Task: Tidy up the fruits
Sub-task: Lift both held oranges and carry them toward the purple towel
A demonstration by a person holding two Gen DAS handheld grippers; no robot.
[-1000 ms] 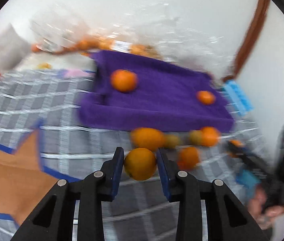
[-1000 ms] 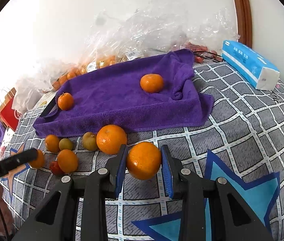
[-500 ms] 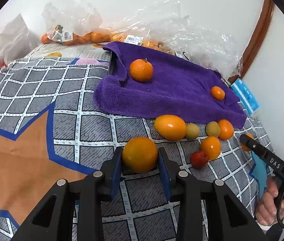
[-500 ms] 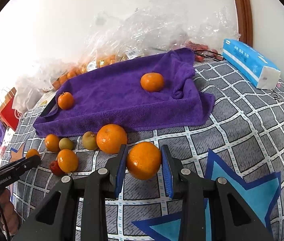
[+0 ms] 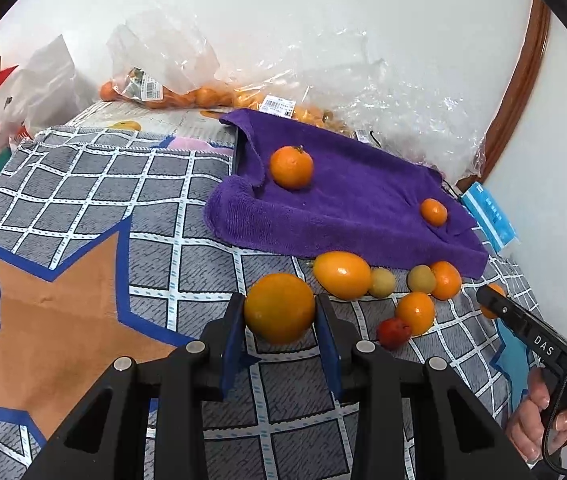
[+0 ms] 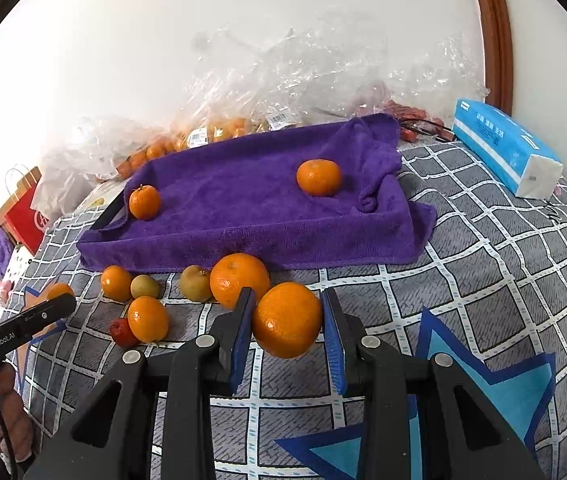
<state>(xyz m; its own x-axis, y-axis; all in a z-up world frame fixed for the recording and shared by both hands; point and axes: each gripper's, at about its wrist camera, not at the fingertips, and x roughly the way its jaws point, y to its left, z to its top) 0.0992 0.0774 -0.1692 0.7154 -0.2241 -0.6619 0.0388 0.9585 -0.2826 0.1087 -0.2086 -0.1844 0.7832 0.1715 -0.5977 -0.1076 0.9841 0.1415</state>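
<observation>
Left gripper (image 5: 279,322): fingers clamped on a big orange (image 5: 279,307), held just above the checked blanket (image 5: 83,184).
Right gripper (image 6: 287,330): pads pinched on a second orange (image 6: 286,319), also off the blanket.
Tray: the purple towel-lined tray (image 6: 251,236) sits ahead, with a stemmed mandarin (image 6: 144,201) at one end and a mandarin (image 6: 318,176) at the other.
Loose fruit: a cluster waits on the blanket just in front of the tray, including a large orange (image 6: 239,278) and a small red fruit (image 6: 122,332).
Step in hand: both fruits picked, carry to tray looks next.
Next move: lift each orange over the towel's front rim, set it on bare purple clear of the mandarins, then open.
Risk: round fruit may roll on release.
</observation>
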